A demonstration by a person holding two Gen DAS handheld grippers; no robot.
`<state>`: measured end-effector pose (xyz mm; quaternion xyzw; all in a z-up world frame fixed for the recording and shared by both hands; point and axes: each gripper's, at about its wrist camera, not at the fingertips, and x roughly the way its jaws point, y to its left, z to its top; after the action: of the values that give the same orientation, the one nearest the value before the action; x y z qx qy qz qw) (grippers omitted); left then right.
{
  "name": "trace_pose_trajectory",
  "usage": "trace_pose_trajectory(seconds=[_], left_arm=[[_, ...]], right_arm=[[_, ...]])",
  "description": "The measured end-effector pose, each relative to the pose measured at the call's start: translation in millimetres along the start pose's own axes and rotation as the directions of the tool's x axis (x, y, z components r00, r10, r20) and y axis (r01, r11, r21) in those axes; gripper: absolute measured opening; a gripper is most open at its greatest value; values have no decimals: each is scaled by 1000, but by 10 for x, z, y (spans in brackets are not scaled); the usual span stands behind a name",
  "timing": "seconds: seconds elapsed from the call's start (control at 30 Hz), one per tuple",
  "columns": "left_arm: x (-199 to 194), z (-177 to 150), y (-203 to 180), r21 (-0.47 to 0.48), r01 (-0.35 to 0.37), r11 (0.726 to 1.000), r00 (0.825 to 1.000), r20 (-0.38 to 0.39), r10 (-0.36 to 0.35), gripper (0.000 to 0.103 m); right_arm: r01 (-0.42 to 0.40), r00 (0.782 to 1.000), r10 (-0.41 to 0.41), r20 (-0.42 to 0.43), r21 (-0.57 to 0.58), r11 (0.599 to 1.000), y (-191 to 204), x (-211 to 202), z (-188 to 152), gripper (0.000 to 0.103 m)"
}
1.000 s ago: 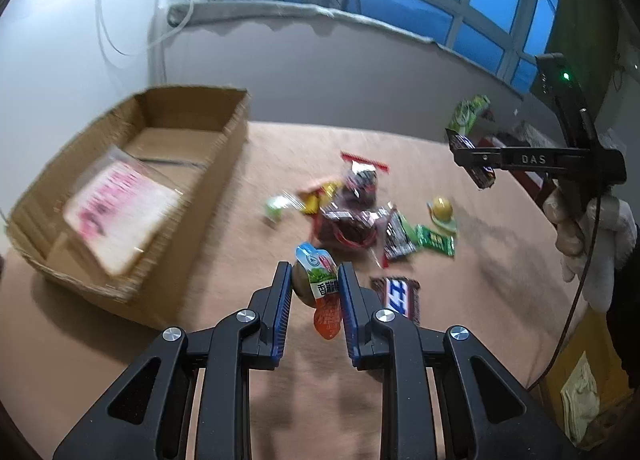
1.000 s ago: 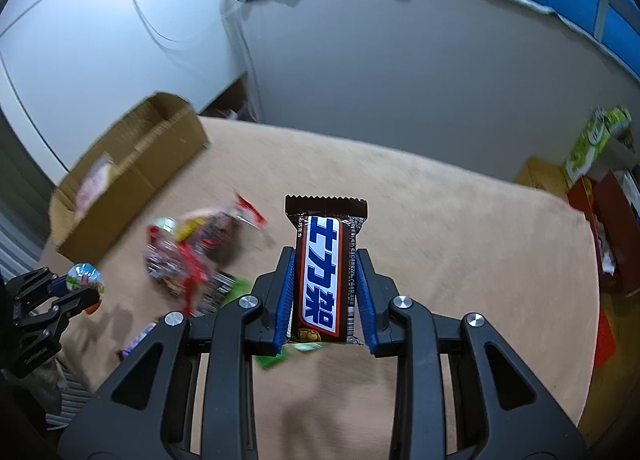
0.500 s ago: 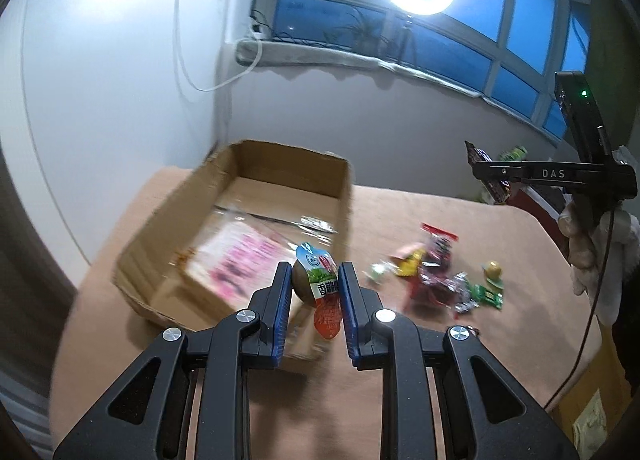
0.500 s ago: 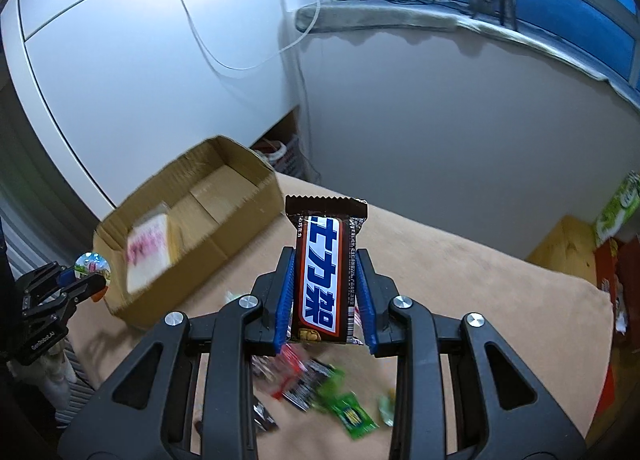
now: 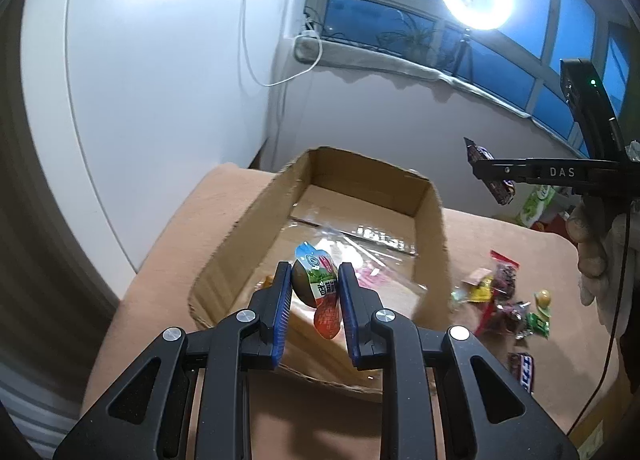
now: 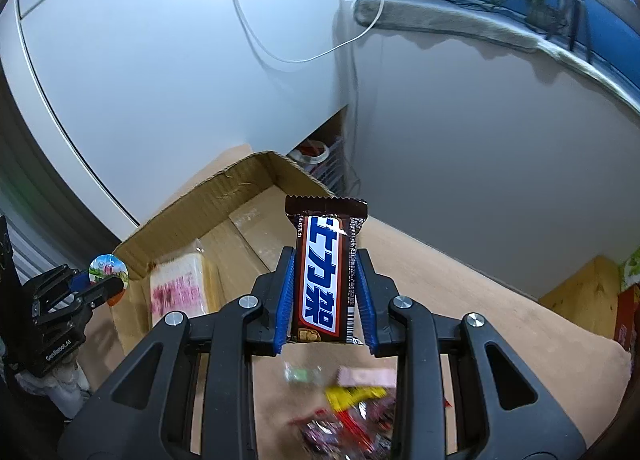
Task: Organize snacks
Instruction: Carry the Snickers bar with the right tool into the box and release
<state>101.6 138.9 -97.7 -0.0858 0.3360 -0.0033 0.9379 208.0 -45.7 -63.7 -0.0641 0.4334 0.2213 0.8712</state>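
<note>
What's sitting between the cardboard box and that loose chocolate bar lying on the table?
In the left wrist view, a pile of small wrapped snacks lies between the cardboard box and the loose chocolate bar.

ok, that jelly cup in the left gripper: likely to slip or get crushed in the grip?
The jelly cup looks rounded and glossy between the left gripper pads, so it could squirm or rotate. Its foil lid tab hangs loose, probably floppy. The body seems to hold its shape under the clamp, so crushing looks unlikely.

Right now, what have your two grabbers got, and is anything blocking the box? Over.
Left gripper shut on jelly cup. Right gripper shut on chocolate bar. Cardboard box open; pink packet already inside. Nothing in the way.
</note>
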Motion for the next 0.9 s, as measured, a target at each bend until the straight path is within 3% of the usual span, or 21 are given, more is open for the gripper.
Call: trace_pose_trajectory(seconds=[0.57,0.6,0.67,0.7,0.73,0.77,0.9], left_arm=[[159,24,131,-23,-29,999,999,-32,28,22],[160,26,135,-25,-31,999,999,-31,31,22],[154,29,138,-31,-35,999,999,-28,34,25],[150,30,137,-35,-37,999,999,-28,36,35],[147,33,138,-39,-38,999,999,-27,37,48],[140,35,136,-41,-38,998,999,-24,37,54],[100,44,109,-40,-36,999,999,-15,36,56]], right_arm=[[-80,994,79,-70,-17,997,347,580,144,30],[-74,995,73,-69,-20,997,365,580,145,34],[-72,995,71,-64,-19,997,373,562,152,58],[-72,996,71,-50,-18,997,376,532,154,72],[-69,997,69,-33,-21,997,380,491,154,74],[-68,997,67,-27,-23,997,381,470,156,74],[-63,998,62,-19,-28,998,367,370,154,74]])
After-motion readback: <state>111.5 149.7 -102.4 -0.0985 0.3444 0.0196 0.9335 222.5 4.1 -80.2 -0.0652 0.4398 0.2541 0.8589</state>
